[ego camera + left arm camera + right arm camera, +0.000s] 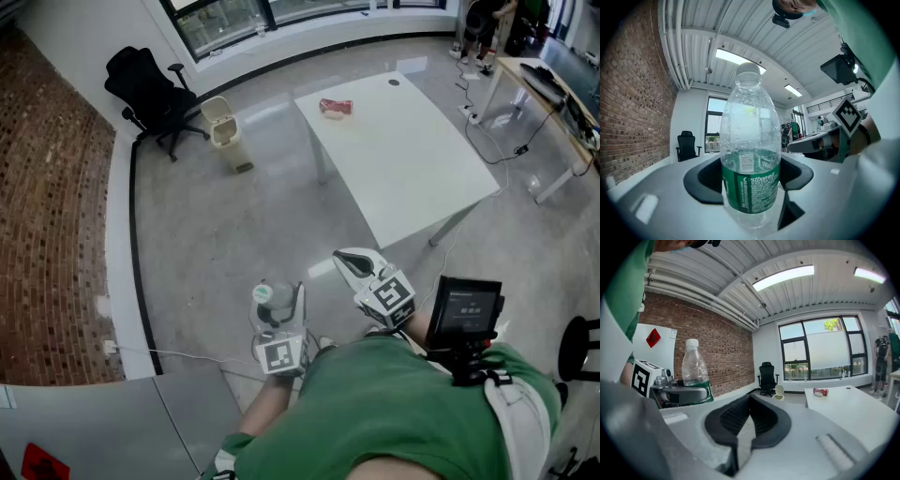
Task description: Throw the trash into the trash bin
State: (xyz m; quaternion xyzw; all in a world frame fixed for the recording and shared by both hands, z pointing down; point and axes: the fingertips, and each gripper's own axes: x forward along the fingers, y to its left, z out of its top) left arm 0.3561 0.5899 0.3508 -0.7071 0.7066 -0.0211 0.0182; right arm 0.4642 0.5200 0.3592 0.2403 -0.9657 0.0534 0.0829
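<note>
1. Our green shirt (375, 412) fills the bottom of the head view, with a small dark screen (466, 307) mounted just beside it on the right.
2. Our left gripper (281, 314) is held out level in front of the shirt. Its jaws are clamped on a clear plastic bottle (750, 140), with the dark pads pressing its sides at the green label.
3. That bottle stands upright in the grip. It has a white cap on top, droplets inside its clear upper part, and the green label around its lower part.
4. Our right gripper (356, 265) is just beside the left one and tips slightly downward. Its jaws are pressed together with nothing between them.
5. On the grey floor well ahead of us stands the beige trash bin (223, 124), well apart from both grippers.
6. Near the bin sits a black office chair (150, 89), by the windows.
7. To the right of the bin is a white table (412, 159), with a crumpled red wrapper (336, 107) lying near its far edge.
8. Along the left side runs a brick wall (47, 187).
</note>
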